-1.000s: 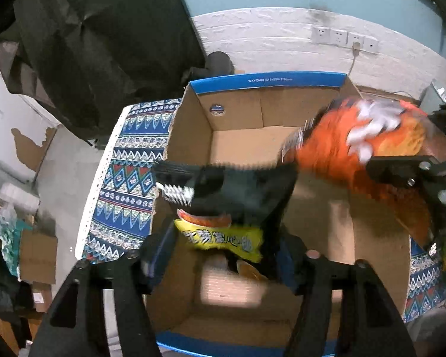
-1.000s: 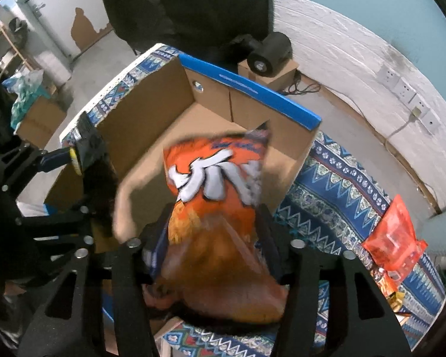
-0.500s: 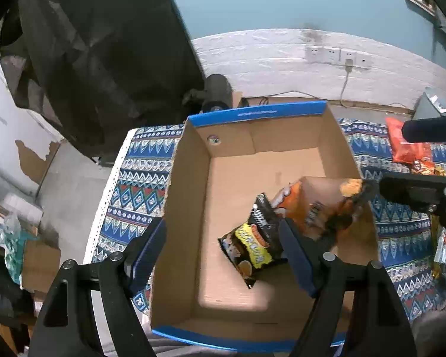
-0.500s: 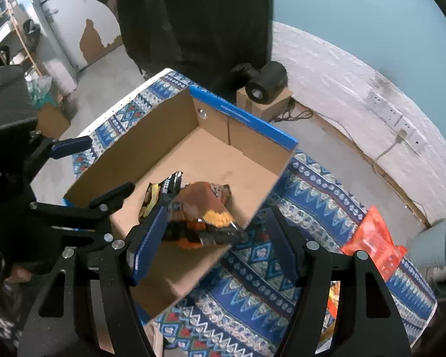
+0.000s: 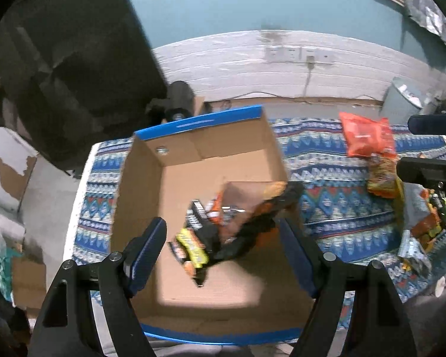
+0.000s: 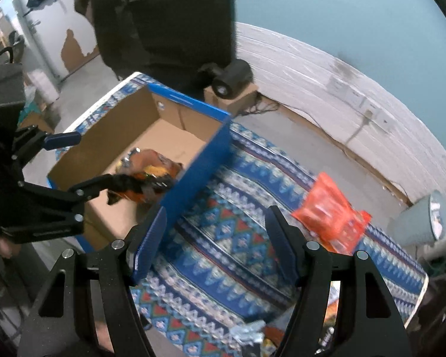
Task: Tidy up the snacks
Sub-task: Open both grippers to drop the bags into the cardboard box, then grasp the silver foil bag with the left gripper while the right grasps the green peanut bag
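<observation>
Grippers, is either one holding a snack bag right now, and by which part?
Neither. The left gripper and right gripper are open and empty; both bags lie in the box.

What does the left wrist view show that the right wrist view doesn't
Only the left wrist view shows the black and yellow bag in the box and the snack pile at the cloth's right end. Only the right wrist view shows the box's blue outer side. Both share the cardboard box, the orange bag inside it, and the red packet on the patterned cloth.

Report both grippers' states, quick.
Left gripper: open, holding nothing, above the cardboard box.
Right gripper: open, holding nothing, over the patterned cloth.
</observation>
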{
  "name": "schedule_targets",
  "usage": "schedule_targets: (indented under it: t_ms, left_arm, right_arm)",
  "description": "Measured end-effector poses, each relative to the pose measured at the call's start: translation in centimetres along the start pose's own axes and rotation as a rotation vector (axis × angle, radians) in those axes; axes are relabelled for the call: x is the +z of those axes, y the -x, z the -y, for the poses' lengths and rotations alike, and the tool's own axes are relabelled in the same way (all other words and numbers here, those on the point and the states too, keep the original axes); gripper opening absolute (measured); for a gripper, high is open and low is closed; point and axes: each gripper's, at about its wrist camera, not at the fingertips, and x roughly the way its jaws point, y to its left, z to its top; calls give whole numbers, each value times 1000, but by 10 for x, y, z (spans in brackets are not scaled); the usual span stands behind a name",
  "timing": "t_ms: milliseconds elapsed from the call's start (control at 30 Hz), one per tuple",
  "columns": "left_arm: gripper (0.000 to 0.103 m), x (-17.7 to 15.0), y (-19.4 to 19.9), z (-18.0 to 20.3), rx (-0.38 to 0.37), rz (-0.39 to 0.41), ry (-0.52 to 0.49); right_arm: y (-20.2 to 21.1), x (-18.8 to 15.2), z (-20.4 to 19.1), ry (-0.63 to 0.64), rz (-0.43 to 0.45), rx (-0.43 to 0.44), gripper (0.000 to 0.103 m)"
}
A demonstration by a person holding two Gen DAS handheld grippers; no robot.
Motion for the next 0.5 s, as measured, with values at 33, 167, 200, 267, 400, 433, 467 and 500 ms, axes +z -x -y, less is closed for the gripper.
schedule_targets:
  t_ms: [33,167,200,267,400,433,467,500]
  left_arm:
    - [80,1,0,6,-17,-5,-5]
    - [80,1,1,28,-54,-22,-29]
    - [80,1,1,33,-60,-24,-35]
    - [80,2,2,43,-69,-29,-48]
    - [80,4,5,62,-82,-34,-58]
    - [80,4,5,66,-83,-35,-59]
    - [80,5,5,70,-84,-38,-63]
    - [80,5,5,75,-87,-40,-67]
  right_arm:
    - [2,-4,5,-7,1,-5,69]
    - [13,-23,30,-40,0,-34,69]
    - [16,-29,37,-48,1,-40,69]
    - [20,-38,46,-61,-1,-50,69]
    - [32,-56,69,-93,0,-74,69]
    - [35,-60,74,-100,2,-80,69]
    - [37,-64,78,-108,4,-86,69]
    - [41,-70,85,-120,4,-91,69]
